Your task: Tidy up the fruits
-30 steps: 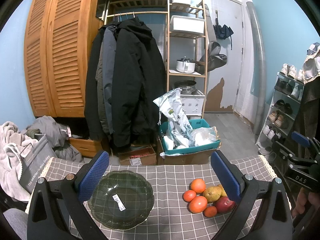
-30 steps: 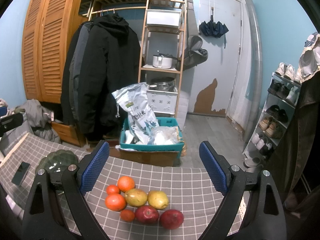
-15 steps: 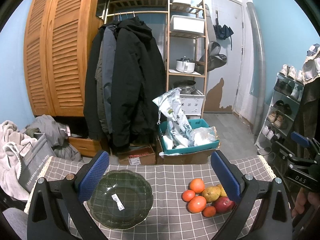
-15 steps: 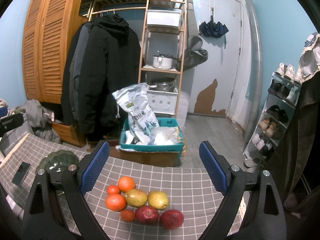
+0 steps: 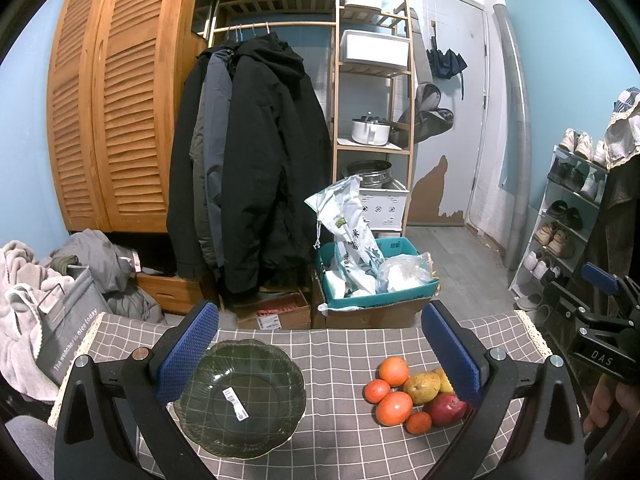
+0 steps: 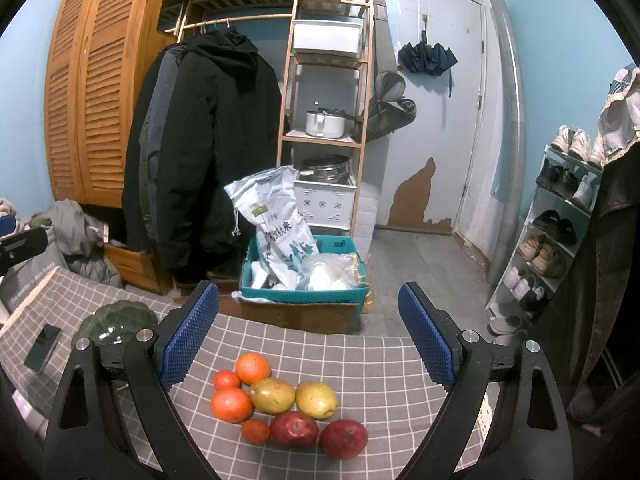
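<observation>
We hold our left gripper (image 5: 318, 354) spread wide and empty above the checked tablecloth (image 5: 344, 344), its blue pads (image 5: 188, 350) framing the dark green glass bowl (image 5: 240, 396), which sits toward the table's left side with a small white sticker inside it. Our right gripper (image 6: 308, 336) is likewise wide apart and grasps nothing, hovering over the fruit pile (image 6: 280, 404) that lies toward the right side of the cloth, well apart from the bowl. In that pile we see two large oranges (image 6: 253, 368) and two smaller ones at the left, two yellow-green pears (image 6: 316, 399) touching side by side in the middle, and two red apples (image 6: 343, 438) nearest us. A black phone (image 6: 42, 347) lies near the cloth's left edge, beyond the bowl.
</observation>
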`<state>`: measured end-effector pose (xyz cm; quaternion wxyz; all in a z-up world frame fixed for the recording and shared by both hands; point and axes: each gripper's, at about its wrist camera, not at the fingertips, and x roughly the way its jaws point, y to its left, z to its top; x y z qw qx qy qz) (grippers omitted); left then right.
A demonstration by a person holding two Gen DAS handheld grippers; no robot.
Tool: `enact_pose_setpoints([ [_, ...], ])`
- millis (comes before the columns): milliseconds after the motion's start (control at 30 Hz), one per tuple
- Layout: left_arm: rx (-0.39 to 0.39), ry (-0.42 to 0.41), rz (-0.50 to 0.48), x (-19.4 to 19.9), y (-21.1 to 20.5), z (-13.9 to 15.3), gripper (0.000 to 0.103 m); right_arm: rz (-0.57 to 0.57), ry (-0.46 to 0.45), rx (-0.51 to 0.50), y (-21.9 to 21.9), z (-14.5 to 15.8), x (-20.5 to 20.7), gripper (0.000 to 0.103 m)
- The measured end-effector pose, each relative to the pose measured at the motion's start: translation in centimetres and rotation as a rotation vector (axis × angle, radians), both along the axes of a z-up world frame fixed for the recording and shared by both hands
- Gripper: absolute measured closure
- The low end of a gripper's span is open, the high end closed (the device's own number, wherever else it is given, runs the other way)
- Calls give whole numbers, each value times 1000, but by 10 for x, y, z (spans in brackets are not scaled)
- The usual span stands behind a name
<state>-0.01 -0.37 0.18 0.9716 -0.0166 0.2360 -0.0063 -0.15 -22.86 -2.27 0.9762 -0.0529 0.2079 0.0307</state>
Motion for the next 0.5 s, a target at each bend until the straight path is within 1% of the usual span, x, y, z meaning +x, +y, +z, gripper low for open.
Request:
enact_pose_setpoints([
  [500, 1, -1, 1, 0, 0, 0, 1, 0, -1, 0, -1, 1, 0, 13],
])
